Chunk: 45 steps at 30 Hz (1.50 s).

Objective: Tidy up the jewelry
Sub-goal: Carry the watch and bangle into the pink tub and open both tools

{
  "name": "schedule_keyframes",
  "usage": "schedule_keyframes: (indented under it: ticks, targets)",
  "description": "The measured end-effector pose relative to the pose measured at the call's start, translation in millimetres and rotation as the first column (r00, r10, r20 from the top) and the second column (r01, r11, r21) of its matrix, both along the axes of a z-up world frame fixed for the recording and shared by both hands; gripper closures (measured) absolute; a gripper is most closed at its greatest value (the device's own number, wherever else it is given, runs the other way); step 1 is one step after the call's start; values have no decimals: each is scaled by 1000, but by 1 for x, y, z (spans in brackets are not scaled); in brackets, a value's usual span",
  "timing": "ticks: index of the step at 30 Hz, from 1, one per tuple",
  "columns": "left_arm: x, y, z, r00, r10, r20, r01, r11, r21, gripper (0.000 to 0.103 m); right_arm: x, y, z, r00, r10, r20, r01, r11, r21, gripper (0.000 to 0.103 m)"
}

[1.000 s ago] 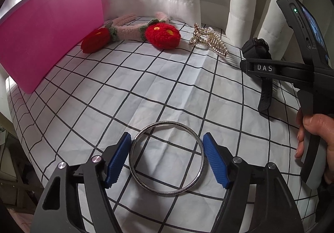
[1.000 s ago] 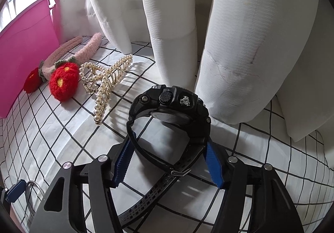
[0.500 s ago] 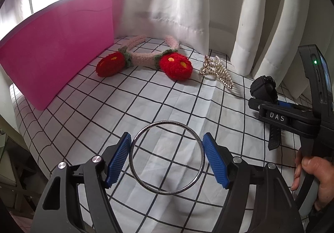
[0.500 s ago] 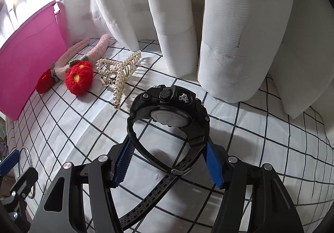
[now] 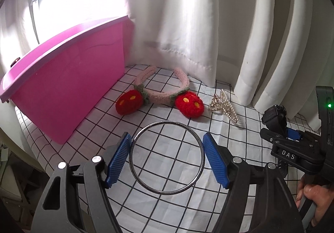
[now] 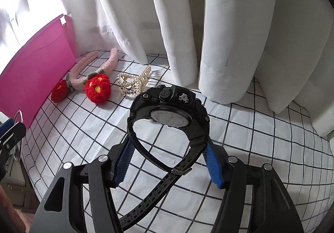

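My left gripper (image 5: 166,150) is shut on a thin silver bangle (image 5: 167,122), which spans the gap between the blue pads and hangs above the checked cloth (image 5: 104,128). My right gripper (image 6: 169,149) is shut on a black sports watch (image 6: 169,116), with the pads pressing the strap on both sides and the strap's tail hanging down. In the left wrist view the right gripper (image 5: 292,149) with the watch (image 5: 273,118) shows at the right edge, a hand below it. The left gripper's fingers (image 6: 10,132) and the bangle (image 6: 17,134) show at the left edge of the right wrist view.
A pink bin (image 5: 68,78) stands at the left of the table, its rim at about my height. A pink knitted headband with two red flowers (image 5: 162,95) and a pearl hair claw (image 5: 223,105) lie near the white curtain (image 5: 187,24). The table edge drops off at the left.
Both grippers have risen and drawn back from the cloth, carrying the bangle and the watch. The bin, headband and claw look smaller and lower in both views.
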<state>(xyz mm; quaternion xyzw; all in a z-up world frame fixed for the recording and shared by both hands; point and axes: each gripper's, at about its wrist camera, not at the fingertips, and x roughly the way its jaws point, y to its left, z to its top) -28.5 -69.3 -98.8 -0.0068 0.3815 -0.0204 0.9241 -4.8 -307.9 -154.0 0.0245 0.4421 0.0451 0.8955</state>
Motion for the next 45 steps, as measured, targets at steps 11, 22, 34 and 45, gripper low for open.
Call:
schedule_keyframes:
  ticks: [11, 22, 34, 45]
  targets:
    - [10, 46, 72, 991, -1, 131, 6, 999, -34, 34, -17, 34, 76, 995, 5, 99, -5, 1000, 3, 42]
    - [15, 128, 135, 969, 89, 229, -77, 995, -62, 34, 10, 131, 150, 966, 108, 233, -113, 994, 7, 42]
    - [48, 243, 165, 929, 227, 293, -217, 974, -66, 34, 50, 271, 191, 897, 329, 295, -343, 939, -3, 42]
    - [88, 303, 123, 945, 273, 179, -267, 962, -53, 34, 105, 371, 176, 864, 459, 208, -465, 885, -21, 42]
